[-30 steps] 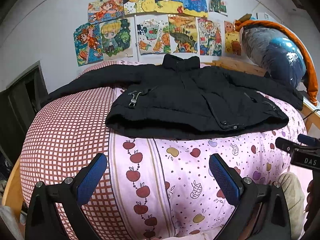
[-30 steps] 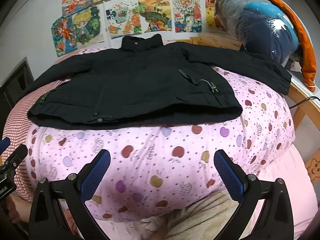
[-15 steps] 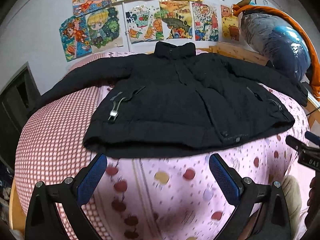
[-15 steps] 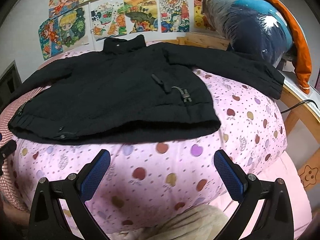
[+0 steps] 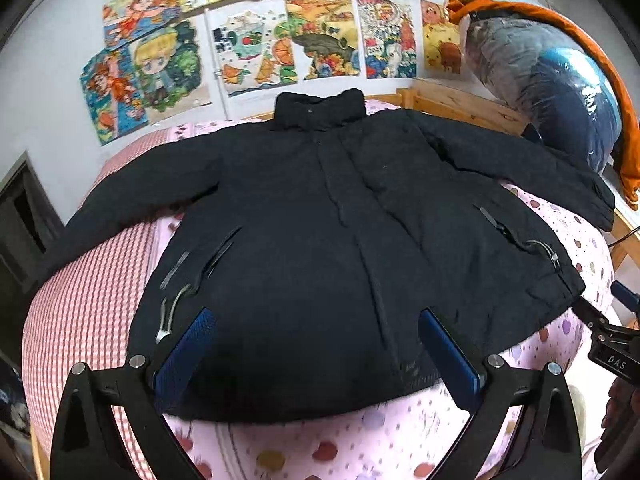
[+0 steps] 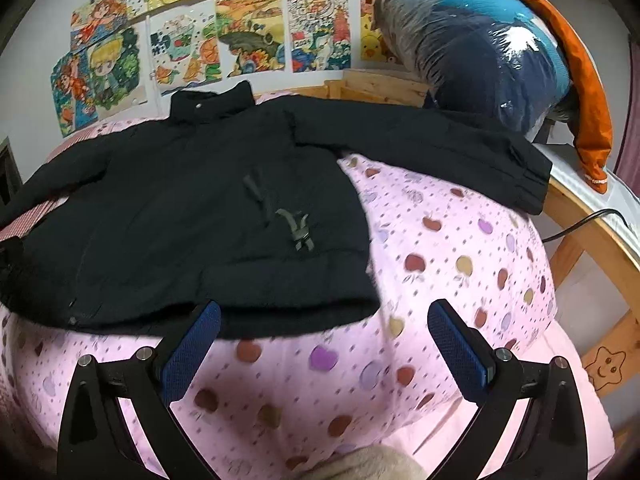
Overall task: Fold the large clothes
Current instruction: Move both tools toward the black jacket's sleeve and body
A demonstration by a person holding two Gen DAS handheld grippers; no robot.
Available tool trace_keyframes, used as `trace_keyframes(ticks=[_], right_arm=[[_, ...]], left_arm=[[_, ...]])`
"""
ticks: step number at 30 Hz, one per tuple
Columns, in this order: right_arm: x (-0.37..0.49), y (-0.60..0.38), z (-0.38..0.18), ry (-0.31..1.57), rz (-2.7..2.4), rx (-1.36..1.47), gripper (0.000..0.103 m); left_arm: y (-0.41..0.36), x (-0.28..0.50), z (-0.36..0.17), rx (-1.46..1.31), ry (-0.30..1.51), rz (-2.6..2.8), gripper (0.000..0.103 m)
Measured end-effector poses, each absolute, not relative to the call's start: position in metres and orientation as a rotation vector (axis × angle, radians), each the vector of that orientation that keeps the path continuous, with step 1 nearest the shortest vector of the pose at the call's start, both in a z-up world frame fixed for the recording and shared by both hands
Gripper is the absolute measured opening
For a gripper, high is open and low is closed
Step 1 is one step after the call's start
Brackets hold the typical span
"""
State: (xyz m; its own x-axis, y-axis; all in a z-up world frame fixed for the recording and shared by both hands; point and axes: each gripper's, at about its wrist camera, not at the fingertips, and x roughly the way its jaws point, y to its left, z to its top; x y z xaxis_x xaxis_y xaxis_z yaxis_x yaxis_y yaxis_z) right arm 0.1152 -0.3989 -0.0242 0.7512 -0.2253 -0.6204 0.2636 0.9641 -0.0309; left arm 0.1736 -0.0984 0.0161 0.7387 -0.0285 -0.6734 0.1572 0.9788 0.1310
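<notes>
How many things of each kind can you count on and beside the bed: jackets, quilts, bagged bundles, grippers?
Black jacket: 1
Quilts: 2, pink fruit-print and red-checked
Plastic-bagged bundle: 1
Grippers: 2, left gripper and right gripper, both open
Total: 6

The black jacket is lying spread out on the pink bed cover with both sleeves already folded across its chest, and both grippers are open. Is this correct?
Not quite. The sleeves are not folded: in the left wrist view both sleeves of the black jacket stretch straight out to the sides. The rest holds: it lies spread on the pink bed cover, and the left gripper and right gripper are open.
</notes>
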Motion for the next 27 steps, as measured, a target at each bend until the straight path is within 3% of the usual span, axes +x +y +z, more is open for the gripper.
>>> trace_keyframes(ticks=[11, 27], right_arm=[[0.137, -0.462, -0.017, 0.576, -0.401, 0.229, 0.102], [0.184, -0.535, -0.029, 0.519, -0.484, 0.433, 0.102]], left_arm=[[-0.136, 0.245, 0.022, 0.263, 0.738, -0.147, 0.103], [-0.206, 0.348, -0.015, 0.369, 0.761, -0.236, 0.103]])
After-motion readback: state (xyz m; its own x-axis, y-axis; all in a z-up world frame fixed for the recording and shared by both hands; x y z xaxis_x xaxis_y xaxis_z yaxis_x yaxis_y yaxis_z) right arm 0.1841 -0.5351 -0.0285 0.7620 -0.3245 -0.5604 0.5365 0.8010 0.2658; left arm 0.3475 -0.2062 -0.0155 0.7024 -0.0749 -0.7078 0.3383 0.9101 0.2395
